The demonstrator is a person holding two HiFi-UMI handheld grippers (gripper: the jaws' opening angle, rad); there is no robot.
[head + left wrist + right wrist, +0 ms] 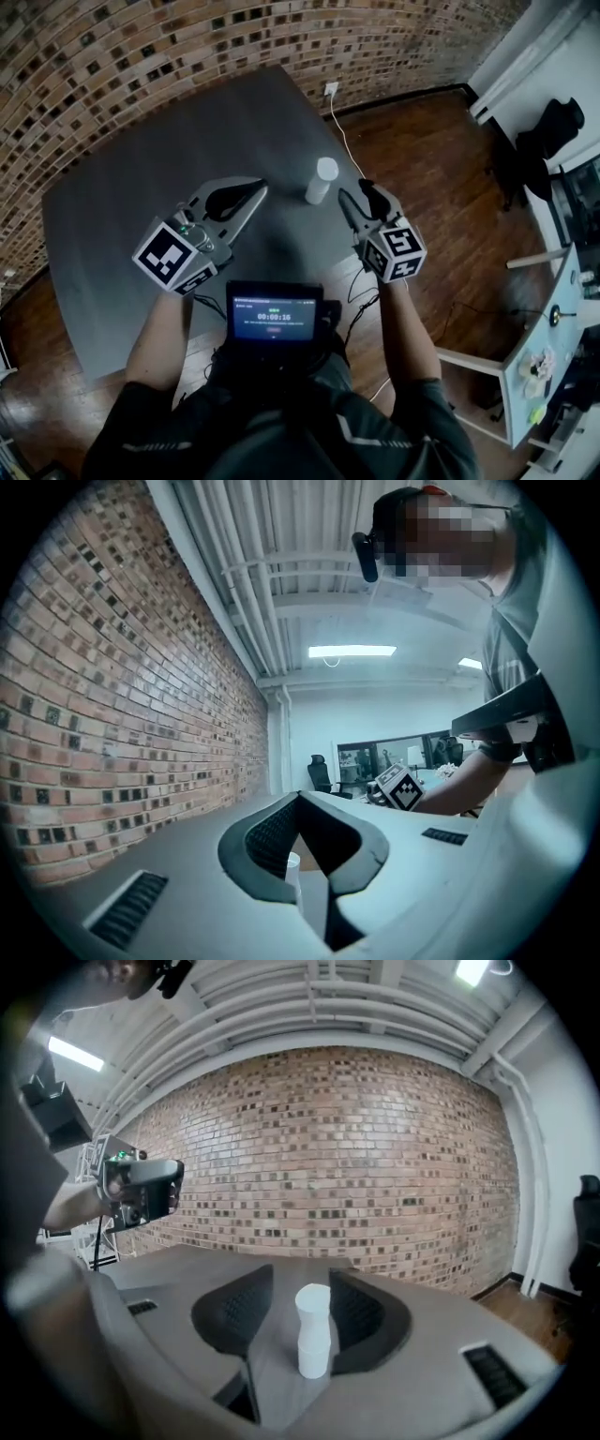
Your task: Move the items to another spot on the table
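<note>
The right gripper (354, 193) hovers with its jaws apart, nothing clamped. The white bottle (322, 180) stands upright on the grey table (131, 159), just ahead of the tips. This looks like the approach. Next, I judge, it must advance, straddle the bottle and squeeze.

The right gripper view shows the bottle framed between the pads. Only the head view shows the gap that remains, and the left gripper (259, 187), tips together and empty.

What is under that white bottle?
The white bottle stands upright on the grey table. The spot beneath its base is covered from view.
</note>
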